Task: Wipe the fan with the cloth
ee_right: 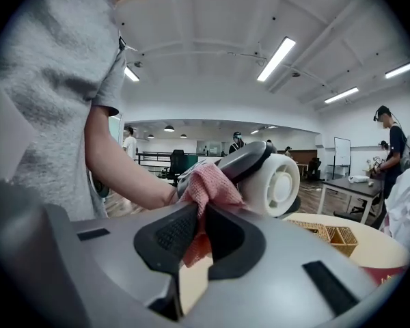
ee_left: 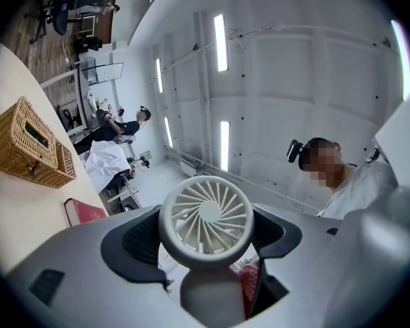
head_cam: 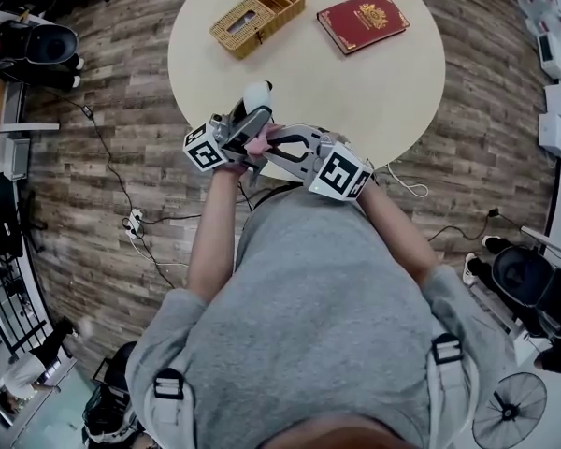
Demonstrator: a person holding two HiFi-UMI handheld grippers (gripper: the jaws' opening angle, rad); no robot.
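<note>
The person stands at a round table [head_cam: 393, 82] and holds both grippers close together over its near edge. The left gripper [ee_left: 205, 236] has its two jaws closed on the white fan [ee_left: 206, 219], one dark pad on each side, just under the round grille. The grille faces this gripper's camera and the fan's handle goes down between the jaws. From the head view the fan points away from the person, above the table's rim; I cannot tell if it touches the table.

The right gripper [ee_right: 198, 227] comes from the right side. Its jaws are pressed together on the pink cloth [ee_right: 208, 183], with no gap left. One part of the cloth stands bunched above the jaws and a small end hangs below them. The bunched part lies against the back of the fan's head, just beside the left gripper's jaw.

Farther on the table stand a wicker basket [head_cam: 257, 17] and a red book [head_cam: 363, 21], side by side, well apart from the grippers.
</note>
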